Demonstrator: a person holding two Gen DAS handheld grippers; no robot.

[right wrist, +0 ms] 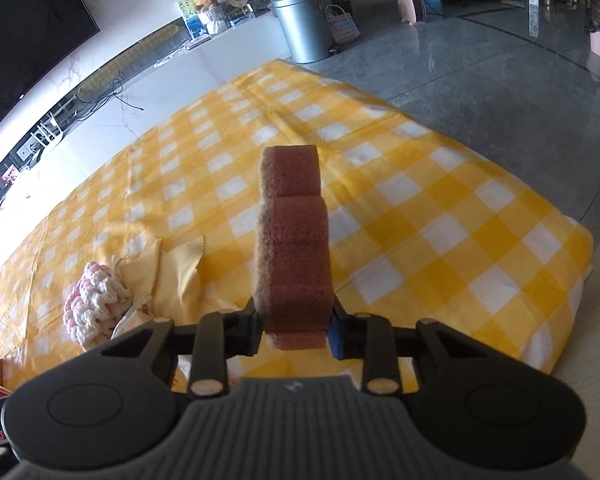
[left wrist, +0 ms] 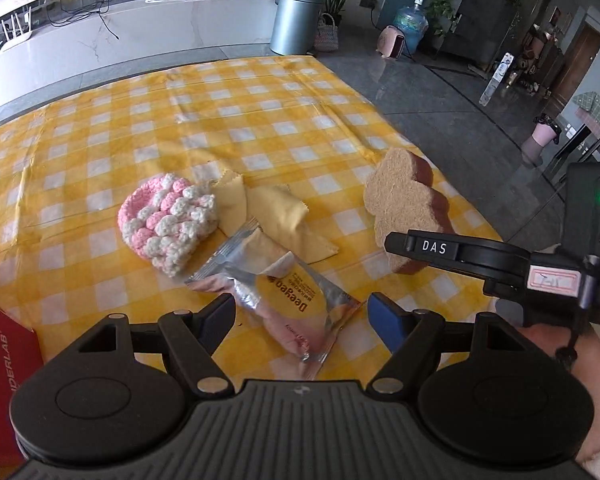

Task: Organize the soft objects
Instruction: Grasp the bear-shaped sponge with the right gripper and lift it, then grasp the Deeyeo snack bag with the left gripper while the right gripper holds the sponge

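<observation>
Two hand-held grippers active. Right hand-held gripper [right wrist: 294, 330] clamped brown cloud-shaped sponge [right wrist: 292, 240], long axis pointing forward, aloft right of pink-white crochet pouch [left wrist: 168, 222]. Left hand-held gripper [left wrist: 302, 312] gaped wide, nearer silver snack packet [left wrist: 276, 292] just right of pouch, on yellow-checked desk [left wrist: 260, 112].

Crochet piece [left wrist: 168, 222] left of cloth [left wrist: 288, 224], touching.

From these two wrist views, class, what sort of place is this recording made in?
Probably a home living room: a wall television, a long low white console holding a router and cables, and a water dispenser bottle on a tiled floor.
</observation>
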